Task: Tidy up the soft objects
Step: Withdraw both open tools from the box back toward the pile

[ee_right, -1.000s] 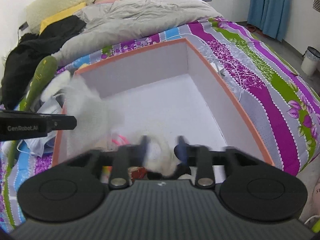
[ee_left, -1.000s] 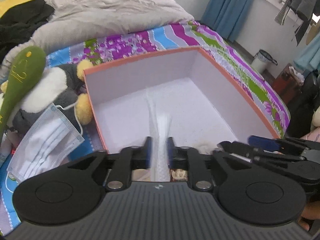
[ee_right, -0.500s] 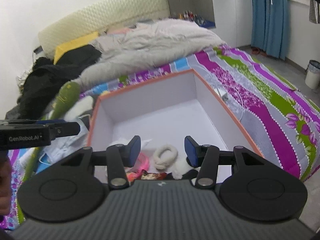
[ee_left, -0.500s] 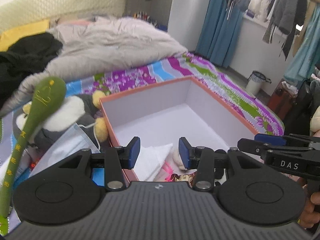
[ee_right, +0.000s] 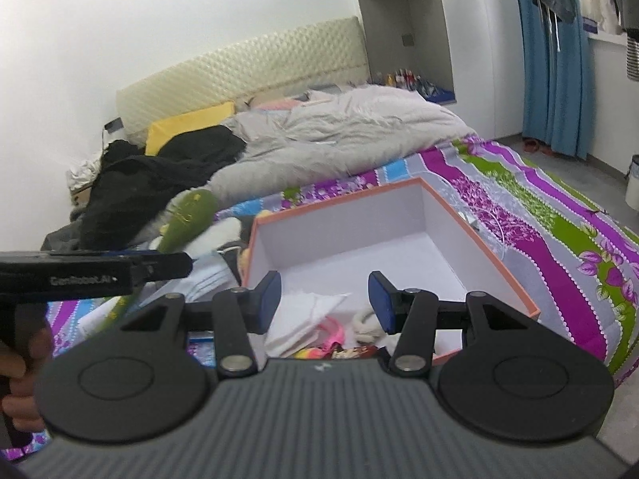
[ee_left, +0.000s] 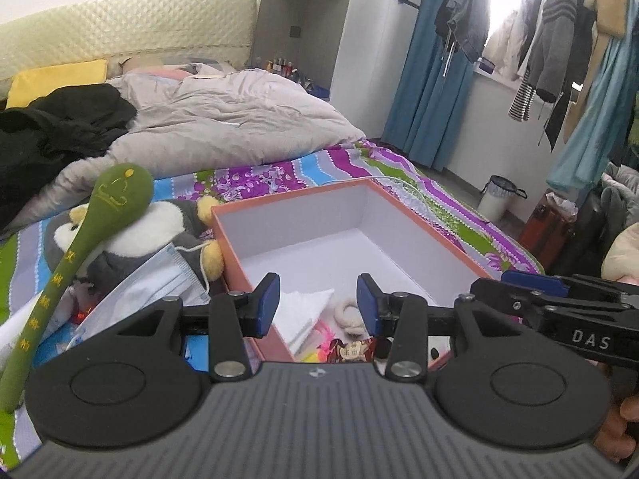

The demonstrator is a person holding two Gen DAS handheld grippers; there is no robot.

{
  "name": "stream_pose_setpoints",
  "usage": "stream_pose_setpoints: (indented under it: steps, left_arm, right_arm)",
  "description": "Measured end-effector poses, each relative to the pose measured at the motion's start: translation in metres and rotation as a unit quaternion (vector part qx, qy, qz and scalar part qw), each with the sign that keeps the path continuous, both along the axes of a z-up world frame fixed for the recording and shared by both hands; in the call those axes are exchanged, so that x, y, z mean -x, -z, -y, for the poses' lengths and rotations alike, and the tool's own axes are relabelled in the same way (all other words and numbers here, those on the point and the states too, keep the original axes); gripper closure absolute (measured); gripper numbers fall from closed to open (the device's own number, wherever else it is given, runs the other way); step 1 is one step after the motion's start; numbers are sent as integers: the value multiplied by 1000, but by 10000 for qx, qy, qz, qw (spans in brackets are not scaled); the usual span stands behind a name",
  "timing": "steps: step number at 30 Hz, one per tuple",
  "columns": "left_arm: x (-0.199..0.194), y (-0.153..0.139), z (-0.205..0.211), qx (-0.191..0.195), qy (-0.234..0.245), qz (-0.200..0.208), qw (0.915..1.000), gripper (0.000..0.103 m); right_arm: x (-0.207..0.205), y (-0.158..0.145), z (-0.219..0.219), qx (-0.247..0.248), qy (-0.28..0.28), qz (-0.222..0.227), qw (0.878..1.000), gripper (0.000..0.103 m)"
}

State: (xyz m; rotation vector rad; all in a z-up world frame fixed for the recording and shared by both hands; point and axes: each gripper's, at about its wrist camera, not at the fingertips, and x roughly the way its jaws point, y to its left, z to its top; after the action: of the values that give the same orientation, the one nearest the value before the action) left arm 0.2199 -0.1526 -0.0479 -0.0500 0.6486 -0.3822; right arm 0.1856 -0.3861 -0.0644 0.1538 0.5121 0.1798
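Note:
An orange-rimmed box [ee_left: 423, 223] with a white inside lies on the bed; it also shows in the right wrist view [ee_right: 471, 235]. In its near end lie a white cloth [ee_left: 303, 309] [ee_right: 307, 315], a cream fabric ring [ee_left: 349, 313] [ee_right: 365, 321] and small pink and colourful items [ee_right: 333, 333]. My left gripper [ee_left: 318, 304] is open and empty above the box's near edge. My right gripper [ee_right: 324, 302] is open and empty above the same end. Left of the box lie a penguin plush [ee_left: 159, 231], a green plush stick [ee_left: 100, 223] and a face mask [ee_left: 155, 291].
A grey duvet [ee_left: 239, 119], black clothes [ee_left: 52, 127] and a yellow pillow [ee_left: 56, 78] cover the far bed. The striped bedsheet [ee_right: 559, 231] runs right to the bed edge. A waste bin [ee_left: 499, 195], suitcase [ee_left: 553, 219] and hanging clothes [ee_left: 559, 40] stand at right.
Both grippers opened and let go: the white cloth and the cream ring now lie in the box. Both grippers have pulled back and tilted up since then.

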Motion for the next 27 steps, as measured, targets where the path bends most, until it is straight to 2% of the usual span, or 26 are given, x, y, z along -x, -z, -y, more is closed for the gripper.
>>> stream_pose_setpoints:
  steps: [5, 12, 20, 27]
  left_arm:
    - [23, -1, -12, 53, -65, 76, 9999, 55]
    - [52, 2, -39, 221, -333, 123, 9991, 55]
    - [85, 13, -75, 413, -672, -8, 9969, 55]
    - [120, 22, -107, 369, -1024, -205, 9938, 55]
  right_arm:
    - [20, -1, -14, 65, -122, 187, 9997, 52]
    - [42, 10, -31, -98, -283, 116, 9995, 52]
    - [61, 22, -57, -178, -560, -56, 9983, 52]
    - [75, 28, -85, -89, -884, -188, 9959, 52]
